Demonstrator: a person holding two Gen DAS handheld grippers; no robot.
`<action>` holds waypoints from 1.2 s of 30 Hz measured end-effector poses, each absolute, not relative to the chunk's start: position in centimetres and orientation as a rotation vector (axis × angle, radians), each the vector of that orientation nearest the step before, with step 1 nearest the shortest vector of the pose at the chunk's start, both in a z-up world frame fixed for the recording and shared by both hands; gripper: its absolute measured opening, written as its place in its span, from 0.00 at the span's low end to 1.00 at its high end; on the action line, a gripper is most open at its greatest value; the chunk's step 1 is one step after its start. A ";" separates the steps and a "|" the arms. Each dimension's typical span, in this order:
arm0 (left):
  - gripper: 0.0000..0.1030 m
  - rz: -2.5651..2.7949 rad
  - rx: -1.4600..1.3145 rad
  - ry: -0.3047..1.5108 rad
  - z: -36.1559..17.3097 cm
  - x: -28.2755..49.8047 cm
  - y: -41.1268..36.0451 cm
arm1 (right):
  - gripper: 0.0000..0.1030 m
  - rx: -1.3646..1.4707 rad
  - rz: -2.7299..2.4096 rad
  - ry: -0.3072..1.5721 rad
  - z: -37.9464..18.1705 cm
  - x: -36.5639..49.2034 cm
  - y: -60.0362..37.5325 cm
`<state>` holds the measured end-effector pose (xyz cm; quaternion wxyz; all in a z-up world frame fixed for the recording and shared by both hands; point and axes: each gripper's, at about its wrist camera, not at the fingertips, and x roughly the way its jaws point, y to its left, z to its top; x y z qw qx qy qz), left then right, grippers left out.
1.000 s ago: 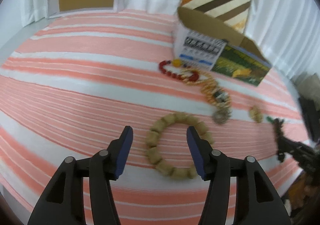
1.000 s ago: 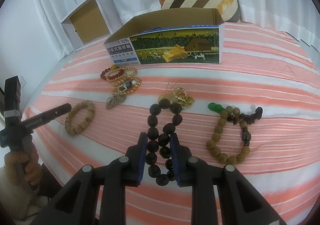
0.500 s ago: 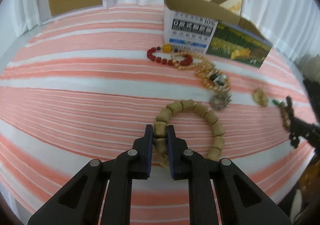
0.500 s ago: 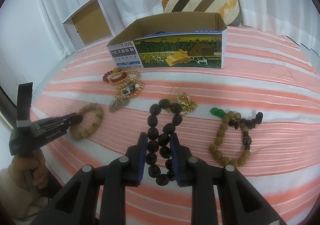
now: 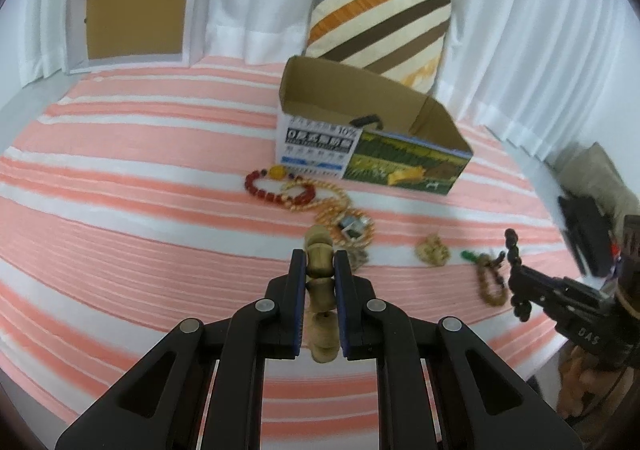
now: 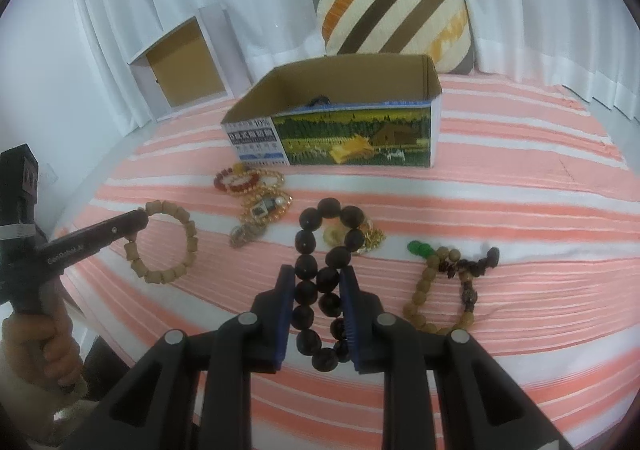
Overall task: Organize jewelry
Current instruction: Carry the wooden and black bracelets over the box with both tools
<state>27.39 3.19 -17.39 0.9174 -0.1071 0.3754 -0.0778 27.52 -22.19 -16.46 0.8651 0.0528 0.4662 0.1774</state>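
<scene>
My left gripper [image 5: 320,262] is shut on a tan wooden bead bracelet [image 5: 319,266], which hangs off the striped bedspread; the right wrist view shows the same bracelet [image 6: 172,246] dangling from that gripper [image 6: 138,219]. My right gripper [image 6: 316,274] is shut on a bracelet of big dark beads [image 6: 330,207], raised above the cloth. An open cardboard box [image 6: 352,137] with a printed farm picture stands behind, something dark inside it. A red bead bracelet [image 5: 260,189], gold bead strands around a small watch [image 5: 348,223], a gold trinket [image 5: 432,250] and a brown bead bracelet [image 6: 424,286] lie in front.
A striped pillow [image 5: 380,17] leans on white curtains behind the box. A white drawer-like box [image 5: 136,9] stands on its side at the back left. The bed's edge runs just below both grippers; a hand [image 6: 36,346] grips the left tool.
The left jaws closed on the tan bracelet and lifted it off the bedspread. The right gripper rose a little with the dark bracelet still in it.
</scene>
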 end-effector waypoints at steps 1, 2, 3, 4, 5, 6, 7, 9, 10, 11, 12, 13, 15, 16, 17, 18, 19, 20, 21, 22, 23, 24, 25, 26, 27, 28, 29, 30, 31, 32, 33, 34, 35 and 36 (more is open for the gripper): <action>0.11 -0.164 -0.222 0.769 -17.0 27.4 3.1 | 0.23 0.112 0.372 0.974 -16.2 27.5 -22.2; 0.11 -0.167 -0.222 0.765 -16.7 27.3 3.0 | 0.23 0.114 0.372 0.969 -15.8 27.5 -22.2; 0.11 -0.169 -0.218 0.759 -16.2 27.2 2.9 | 0.23 0.113 0.373 0.965 -15.5 27.5 -22.2; 0.11 -0.174 -0.214 0.754 -15.7 27.2 2.7 | 0.23 0.113 0.374 0.960 -15.3 27.5 -22.2; 0.11 -0.179 -0.213 0.751 -15.4 27.2 2.6 | 0.23 0.113 0.374 0.953 -14.9 27.6 -22.3; 0.11 -0.184 -0.211 0.746 -14.8 27.2 2.5 | 0.23 0.112 0.373 0.950 -14.6 27.6 -22.3; 0.11 -0.187 -0.210 0.743 -14.4 27.2 2.4 | 0.23 0.111 0.372 0.947 -14.3 27.7 -22.3; 0.11 -0.194 -0.211 0.736 -13.5 27.2 2.2 | 0.23 0.112 0.371 0.941 -13.8 27.7 -22.3; 0.11 -0.197 -0.210 0.731 -13.1 27.2 2.1 | 0.23 0.110 0.370 0.939 -13.6 27.7 -22.3; 0.11 -0.199 -0.207 0.728 -12.8 27.3 2.0 | 0.23 0.108 0.370 0.935 -13.3 27.7 -22.3; 0.11 -0.201 -0.205 0.726 -12.5 27.3 1.9 | 0.23 0.106 0.370 0.931 -13.0 27.8 -22.3; 0.11 -0.204 -0.206 0.725 -12.2 27.3 1.8 | 0.23 0.104 0.369 0.928 -12.9 27.8 -22.3; 0.11 -0.208 -0.205 0.725 -11.7 27.6 1.5 | 0.23 0.104 0.367 0.921 -12.5 28.0 -22.3; 0.11 -0.211 -0.204 0.725 -11.5 27.8 1.4 | 0.23 0.104 0.368 0.918 -12.3 28.1 -22.3; 0.11 -0.215 -0.201 0.724 -11.3 28.0 1.3 | 0.23 0.099 0.369 0.913 -12.1 28.3 -22.3; 0.11 -0.218 -0.195 0.722 -11.0 28.2 1.2 | 0.23 0.094 0.370 0.906 -11.8 28.5 -22.3; 0.11 -0.220 -0.192 0.719 -10.8 28.5 1.1 | 0.23 0.090 0.370 0.902 -11.7 28.7 -22.2; 0.11 -0.223 -0.192 0.716 -10.5 28.7 1.1 | 0.23 0.087 0.371 0.895 -11.5 29.0 -22.2; 0.11 -0.226 -0.195 0.713 -10.2 29.0 1.1 | 0.23 0.084 0.371 0.888 -11.2 29.3 -22.1; 0.11 -0.229 -0.197 0.708 -9.7 29.4 1.2 | 0.23 0.083 0.371 0.883 -11.0 29.5 -22.1; 0.11 -0.231 -0.198 0.703 -9.4 29.6 1.2 | 0.22 0.086 0.373 0.877 -10.6 30.1 -22.2; 0.11 -0.234 -0.197 0.695 -8.8 30.1 1.3 | 0.23 0.086 0.375 0.872 -10.4 30.4 -22.2; 0.11 -0.235 -0.197 0.689 -8.3 30.5 1.4 | 0.23 0.084 0.375 0.867 -10.1 30.8 -22.2; 0.11 -0.238 -0.195 0.684 -7.8 30.9 1.4 | 0.23 0.082 0.374 0.859 -9.7 31.5 -22.3; 0.11 -0.241 -0.194 0.681 -7.2 31.6 1.4 | 0.23 0.081 0.374 0.854 -9.5 31.9 -22.3; 0.11 -0.246 -0.192 0.679 -6.8 32.2 1.4 | 0.23 0.079 0.376 0.849 -9.1 32.5 -22.3; 0.11 -0.250 -0.189 0.679 -6.2 33.0 1.4 | 0.23 0.077 0.375 0.844 -8.8 33.2 -22.4; 0.11 -0.252 -0.187 0.677 -5.8 33.6 1.3 | 0.23 0.078 0.376 0.840 -8.5 33.9 -22.4; 0.11 -0.253 -0.181 0.674 -5.4 34.2 1.2 | 0.23 0.078 0.379 0.837 -8.2 34.7 -22.4; 0.11 -0.252 -0.176 0.671 -5.1 34.9 1.1 | 0.23 0.077 0.379 0.834 -8.0 35.3 -22.5; 0.11 -0.252 -0.172 0.667 -4.7 35.7 1.0 | 0.23 0.072 0.376 0.829 -7.8 36.2 -22.4; 0.11 -0.253 -0.171 0.667 -4.5 36.4 0.9 | 0.23 0.067 0.374 0.824 -7.6 36.8 -22.3; 0.11 -0.254 -0.172 0.667 -4.3 37.0 0.8 | 0.23 0.061 0.372 0.820 -7.4 37.8 -22.2; 0.11 -0.254 -0.172 0.667 -4.2 37.9 0.7 | 0.23 0.059 0.371 0.817 -7.3 38.6 -22.2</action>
